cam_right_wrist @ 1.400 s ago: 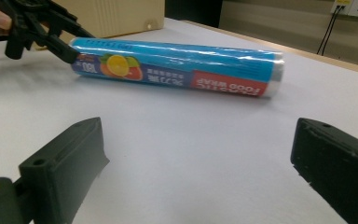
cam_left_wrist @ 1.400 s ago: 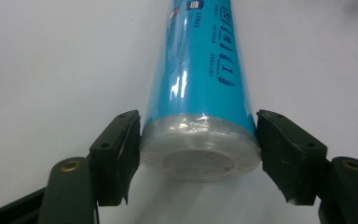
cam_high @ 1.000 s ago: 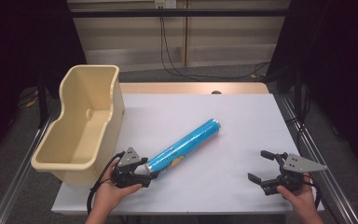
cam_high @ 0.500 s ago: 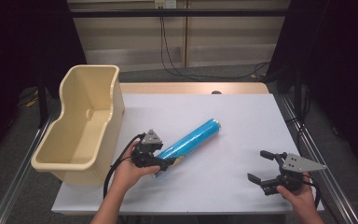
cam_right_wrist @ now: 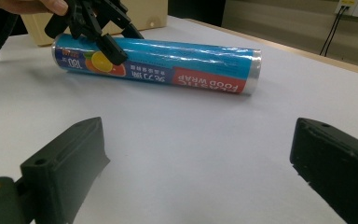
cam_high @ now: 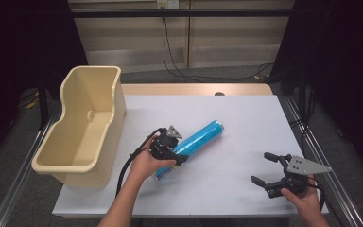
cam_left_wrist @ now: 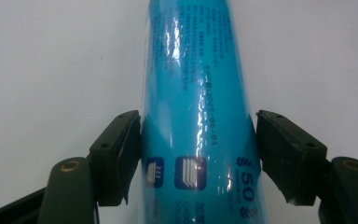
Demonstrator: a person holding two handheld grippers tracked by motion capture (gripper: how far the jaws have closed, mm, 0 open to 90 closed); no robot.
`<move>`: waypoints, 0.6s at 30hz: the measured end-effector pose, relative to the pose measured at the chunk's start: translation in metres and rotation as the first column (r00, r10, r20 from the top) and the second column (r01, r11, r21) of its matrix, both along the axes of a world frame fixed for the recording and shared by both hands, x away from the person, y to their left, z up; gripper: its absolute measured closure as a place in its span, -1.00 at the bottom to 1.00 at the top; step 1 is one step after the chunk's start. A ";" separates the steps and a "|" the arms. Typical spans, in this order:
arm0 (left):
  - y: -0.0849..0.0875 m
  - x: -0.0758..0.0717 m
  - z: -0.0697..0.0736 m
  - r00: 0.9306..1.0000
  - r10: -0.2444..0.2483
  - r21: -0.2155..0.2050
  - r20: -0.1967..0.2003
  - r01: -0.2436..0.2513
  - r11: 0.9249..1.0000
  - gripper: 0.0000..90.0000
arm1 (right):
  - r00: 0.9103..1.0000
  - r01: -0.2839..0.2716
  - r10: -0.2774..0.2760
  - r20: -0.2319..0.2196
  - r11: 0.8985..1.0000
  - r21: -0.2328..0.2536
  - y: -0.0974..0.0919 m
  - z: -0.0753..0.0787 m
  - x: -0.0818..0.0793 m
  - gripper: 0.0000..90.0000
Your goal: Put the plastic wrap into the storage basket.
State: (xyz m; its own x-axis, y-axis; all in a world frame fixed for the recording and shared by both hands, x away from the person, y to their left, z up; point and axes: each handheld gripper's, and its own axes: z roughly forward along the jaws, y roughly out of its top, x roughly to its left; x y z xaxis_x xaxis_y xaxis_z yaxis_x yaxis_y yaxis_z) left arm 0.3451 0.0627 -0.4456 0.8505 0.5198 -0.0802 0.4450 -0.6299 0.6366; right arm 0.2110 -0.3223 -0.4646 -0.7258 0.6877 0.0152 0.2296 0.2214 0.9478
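Observation:
A blue roll of plastic food wrap point(cam_high: 203, 138) lies slantwise on the white table point(cam_high: 246, 118). My left gripper point(cam_high: 176, 148) straddles the roll near its closer end. In the left gripper view both pads point(cam_left_wrist: 121, 154) press the sides of the roll point(cam_left_wrist: 196, 93); the jaws have just been closing on it. My right gripper point(cam_high: 261, 168) rests at the front right of the table, open, with bare table between its jaws point(cam_right_wrist: 198, 128). From there the roll point(cam_right_wrist: 168, 63) and the left gripper point(cam_right_wrist: 105, 28) show farther off.
A beige plastic bin point(cam_high: 52, 142) stands along the table's left edge, with nothing visible inside it. Cables hang at the back wall beyond the table. A metal rail runs down each side of the table.
My left hand has moved right and away from the front edge, onto the near part of the roll. The roll and the right gripper have stayed put.

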 end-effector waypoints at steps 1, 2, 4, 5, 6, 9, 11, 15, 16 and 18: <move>0.001 0.000 0.000 1.000 0.008 -0.005 -0.004 -0.008 1.000 -0.28 | 1.000 0.001 -0.001 0.000 1.000 -0.002 0.000 0.000 0.000 -0.93; 0.002 -0.001 0.000 1.000 0.018 -0.013 -0.007 -0.018 1.000 -0.28 | 1.000 0.001 -0.001 0.001 1.000 -0.004 0.000 0.000 0.000 -0.93; 0.007 -0.004 0.000 1.000 0.026 -0.024 -0.006 -0.026 0.999 -0.28 | 1.000 0.001 -0.001 -0.001 1.000 0.000 0.000 0.000 -0.001 -0.93; 0.012 -0.006 0.001 0.999 0.034 -0.037 -0.015 -0.035 0.999 -0.27 | 1.000 0.000 0.000 0.000 1.000 -0.001 0.000 0.000 -0.001 -0.93; 0.018 -0.008 0.003 0.999 0.042 -0.050 -0.023 -0.043 0.998 -0.26 | 1.000 0.003 -0.003 0.001 1.000 -0.004 -0.001 0.001 -0.001 -0.93; 0.044 -0.018 0.015 0.994 0.099 -0.141 -0.038 -0.103 0.985 0.03 | 1.000 0.004 -0.004 -0.001 1.000 0.001 -0.002 0.000 -0.001 -0.93; 0.064 -0.024 0.024 0.996 0.094 -0.097 -0.005 -0.094 0.991 0.43 | 1.000 0.006 -0.006 -0.001 1.000 0.004 -0.002 0.000 0.000 -0.94; 0.066 -0.022 0.022 0.995 0.101 -0.075 -0.019 -0.102 0.992 -0.03 | 1.000 0.011 -0.011 0.000 1.000 0.004 -0.001 0.001 0.002 -0.94; 0.062 -0.018 0.019 0.994 0.104 -0.074 -0.029 -0.106 0.992 -0.12 | 1.000 0.011 -0.011 0.002 1.000 0.006 0.000 0.001 0.002 -0.94; 0.053 -0.009 0.013 0.992 0.113 -0.086 -0.057 -0.117 0.989 -0.29 | 1.000 0.011 -0.011 0.004 1.000 0.004 0.000 0.002 0.001 -0.94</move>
State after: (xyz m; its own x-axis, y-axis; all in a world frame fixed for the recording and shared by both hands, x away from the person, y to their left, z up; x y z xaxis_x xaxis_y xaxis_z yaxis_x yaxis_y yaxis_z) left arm 0.3360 0.1158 -0.4328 0.7790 0.6027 -0.1730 0.5451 -0.5146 0.6619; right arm 0.2124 -0.3223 -0.4626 -0.7184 0.6954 0.0148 0.2281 0.2154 0.9495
